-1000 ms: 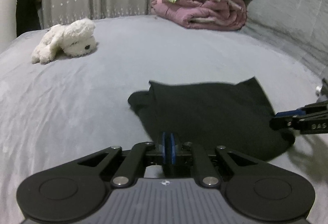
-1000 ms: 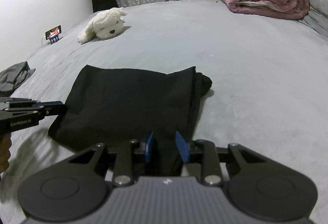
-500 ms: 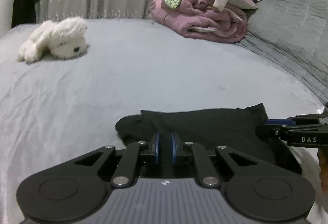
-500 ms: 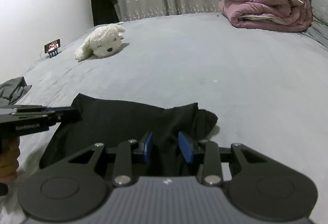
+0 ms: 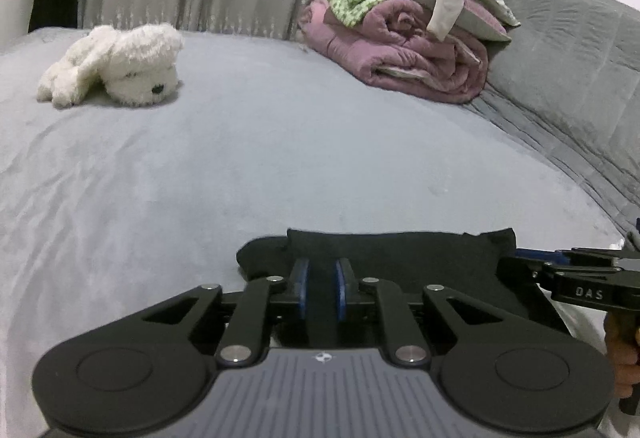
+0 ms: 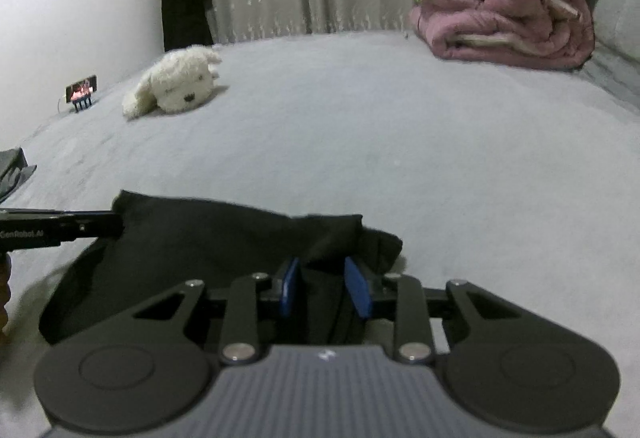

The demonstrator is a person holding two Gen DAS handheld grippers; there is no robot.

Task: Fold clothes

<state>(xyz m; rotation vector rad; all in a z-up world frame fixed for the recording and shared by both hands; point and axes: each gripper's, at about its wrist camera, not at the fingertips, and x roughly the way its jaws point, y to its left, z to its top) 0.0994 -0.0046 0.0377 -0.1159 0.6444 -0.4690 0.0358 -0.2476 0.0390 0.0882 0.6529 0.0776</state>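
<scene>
Black folded garment [image 5: 400, 254] is lying soft and limp on the grey bed [image 5: 240, 165]; its near edge is pinched by the narrow right gripper [image 6: 326, 288], while the left gripper [image 5: 320, 288] is being opened around it; doubled corners seem best gripped.

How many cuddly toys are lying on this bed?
1. A white plush dog lies on the far left side of the grey bed, well beyond the black garment. The clothes pile could hide others.
</scene>
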